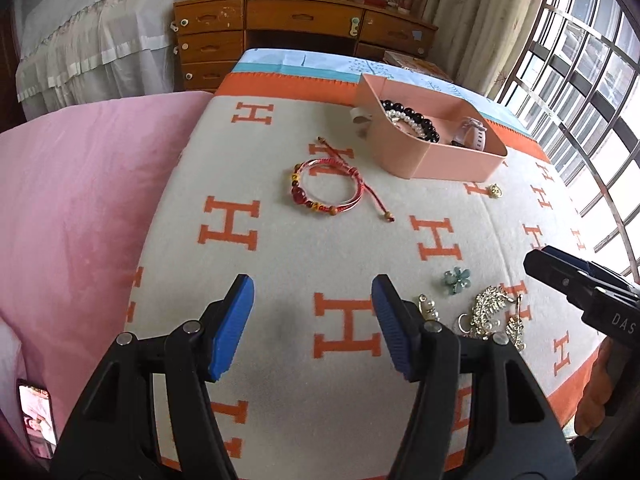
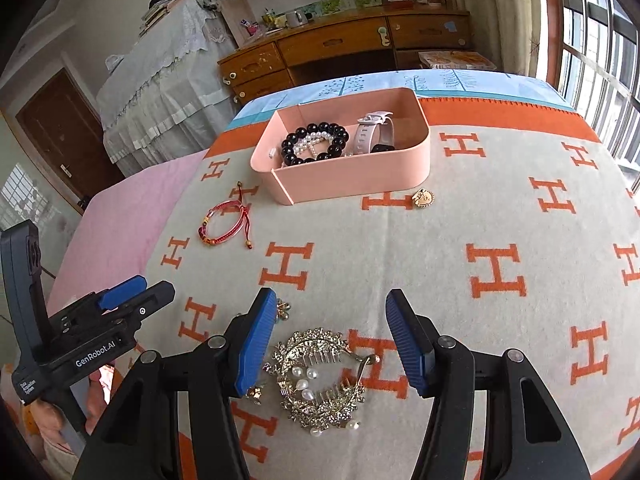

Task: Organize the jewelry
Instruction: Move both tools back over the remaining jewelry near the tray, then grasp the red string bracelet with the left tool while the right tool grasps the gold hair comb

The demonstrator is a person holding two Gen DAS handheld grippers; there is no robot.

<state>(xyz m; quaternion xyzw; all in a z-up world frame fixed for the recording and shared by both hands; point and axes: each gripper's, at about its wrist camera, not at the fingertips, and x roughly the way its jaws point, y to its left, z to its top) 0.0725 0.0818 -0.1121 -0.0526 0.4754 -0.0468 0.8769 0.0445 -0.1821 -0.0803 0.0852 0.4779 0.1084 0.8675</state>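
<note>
A pink box (image 1: 452,160) (image 2: 360,176) on the H-patterned blanket holds a black bead bracelet (image 2: 316,142), a pearl string and a pale watch (image 2: 374,132). A red cord bracelet (image 1: 326,186) (image 2: 224,224) lies left of it. A small gold charm (image 1: 495,191) (image 2: 423,198) lies by the box. A green flower piece (image 1: 457,279) lies near my left gripper. A gold pearl hair comb (image 2: 320,376) (image 1: 490,312) lies between the fingers of my right gripper (image 2: 331,342), which is open above it. My left gripper (image 1: 312,328) is open and empty over the blanket.
A pink quilt (image 1: 80,208) covers the bed on the left. A wooden dresser (image 1: 296,36) stands beyond the bed's end. Barred windows (image 1: 580,80) run along the right. A phone (image 1: 38,416) lies at lower left. A small gold clip (image 2: 283,309) lies beside the right gripper's left finger.
</note>
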